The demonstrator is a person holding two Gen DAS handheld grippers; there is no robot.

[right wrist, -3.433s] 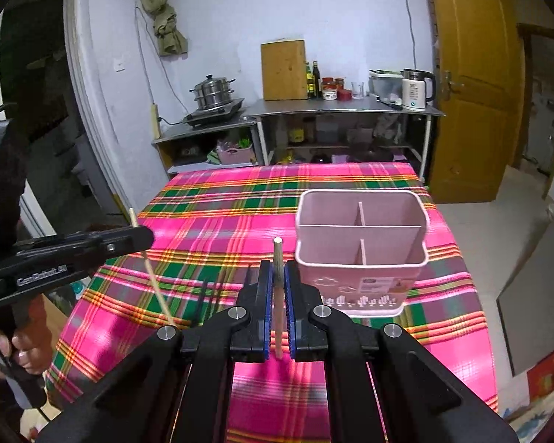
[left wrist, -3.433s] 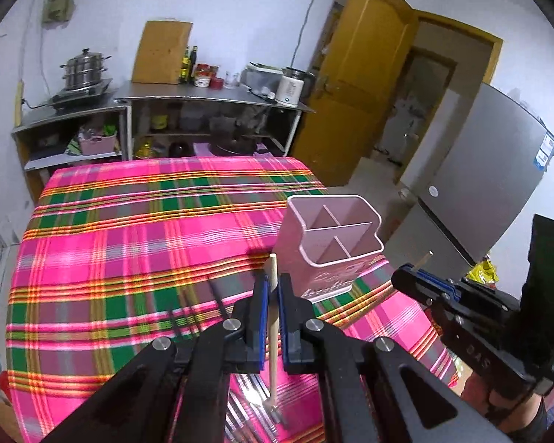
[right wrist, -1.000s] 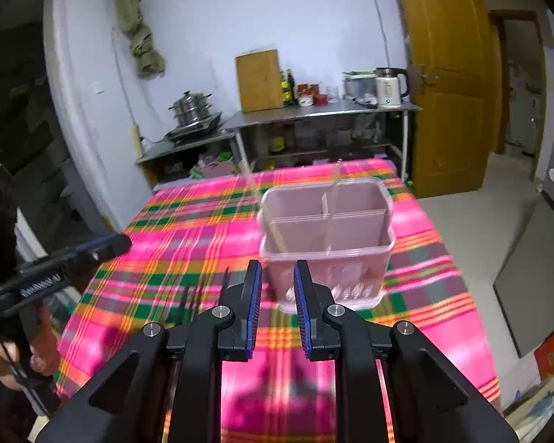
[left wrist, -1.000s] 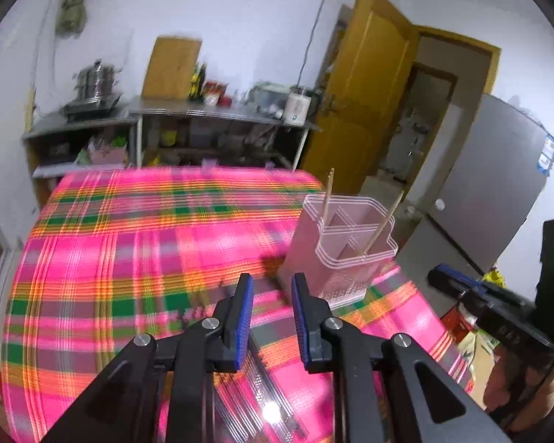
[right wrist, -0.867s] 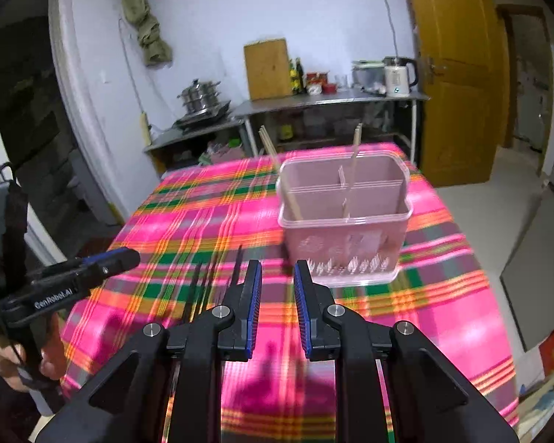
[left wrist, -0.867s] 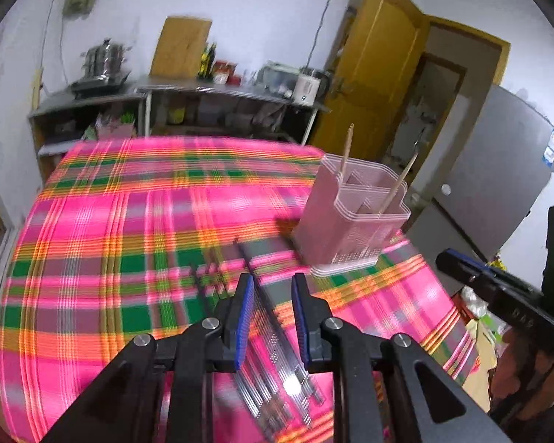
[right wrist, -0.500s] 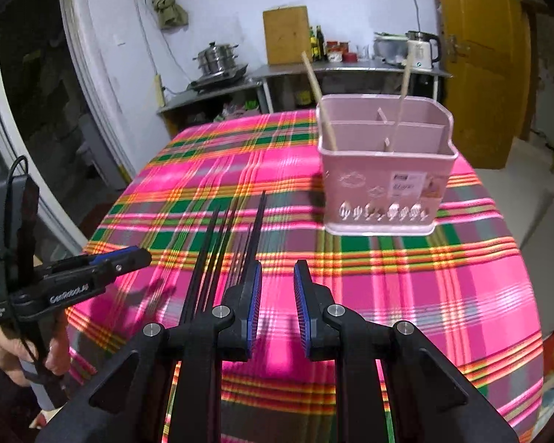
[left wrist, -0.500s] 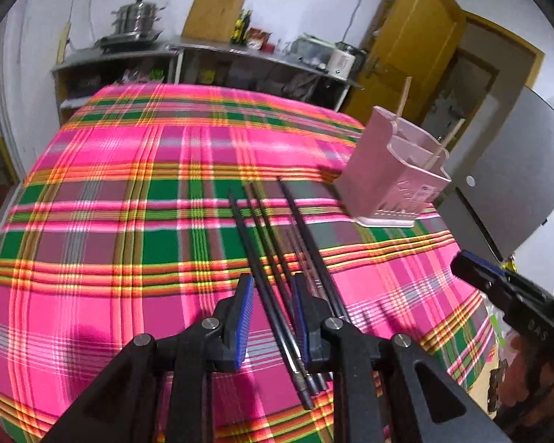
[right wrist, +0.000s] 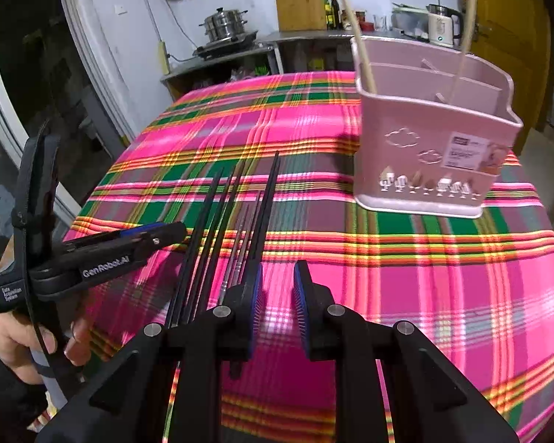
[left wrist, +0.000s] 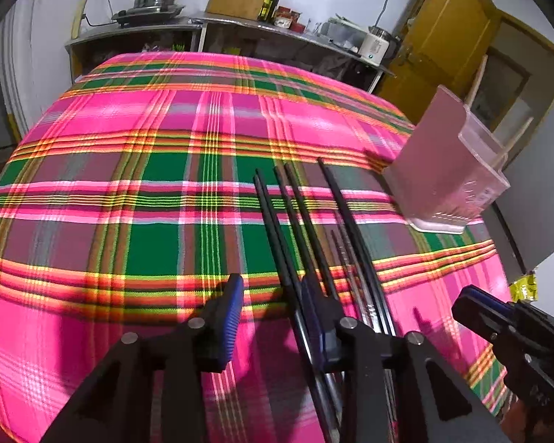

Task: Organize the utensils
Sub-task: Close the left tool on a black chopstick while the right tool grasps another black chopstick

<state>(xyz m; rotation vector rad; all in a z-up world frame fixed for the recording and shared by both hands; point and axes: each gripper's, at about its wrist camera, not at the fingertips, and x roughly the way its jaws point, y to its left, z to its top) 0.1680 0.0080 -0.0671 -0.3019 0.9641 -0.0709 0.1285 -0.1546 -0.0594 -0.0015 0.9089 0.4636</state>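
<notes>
Several black chopsticks (left wrist: 299,217) lie side by side on the plaid tablecloth, also in the right wrist view (right wrist: 236,203). A pink divided utensil holder (right wrist: 432,136) stands upright with two wooden chopsticks (right wrist: 354,33) in it; it shows at the right in the left wrist view (left wrist: 447,170). My left gripper (left wrist: 273,291) is open and low over the near ends of the black chopsticks; its right finger is among them. My right gripper (right wrist: 277,288) is open and empty, just right of the chopsticks.
The plaid tablecloth (left wrist: 129,184) covers the whole table. Behind it stand metal shelves with a steamer pot (right wrist: 223,24), a cutting board (right wrist: 299,2) and a kettle (right wrist: 441,24). A yellow door (left wrist: 439,59) is at the back right.
Both grippers have let go of the wooden chopsticks, which now stand in the holder. Both have dropped low toward the black chopsticks, and the left has opened wider.
</notes>
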